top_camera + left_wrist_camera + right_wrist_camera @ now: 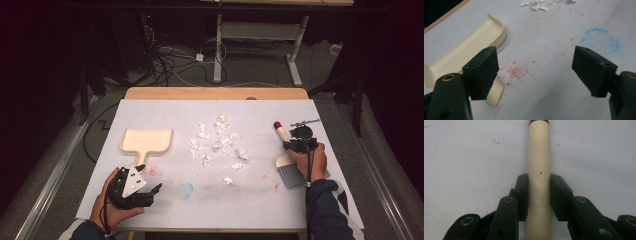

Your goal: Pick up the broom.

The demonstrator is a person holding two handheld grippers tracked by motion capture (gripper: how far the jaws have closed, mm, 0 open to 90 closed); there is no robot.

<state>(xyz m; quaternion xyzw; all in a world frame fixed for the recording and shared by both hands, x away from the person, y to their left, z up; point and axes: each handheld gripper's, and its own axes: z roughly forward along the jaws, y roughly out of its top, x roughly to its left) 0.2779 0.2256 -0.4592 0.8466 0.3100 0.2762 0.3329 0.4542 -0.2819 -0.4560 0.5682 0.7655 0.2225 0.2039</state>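
Note:
A brush lies at the right of the white sheet, with a cream handle (pixel 281 131) tipped in red and grey bristles (pixel 290 175) toward the near edge. My right gripper (pixel 300 145) is shut on that handle; in the right gripper view both pads (pixel 522 187) press the sides of the handle (pixel 539 152). A cream dustpan (pixel 146 140) rests at the left, its short handle pointing toward me. My left gripper (pixel 150 177) stands open just in front of it, with nothing between its jaws (pixel 535 65); the dustpan (pixel 466 47) lies beside the left pad. Several white paper scraps (pixel 217 142) are scattered mid-table.
A blue ring stain (pixel 186 190) and red specks (pixel 150 170) mark the sheet near my left gripper. The wooden table edge (pixel 215 93) runs along the far side, with desk legs and cables on the floor beyond.

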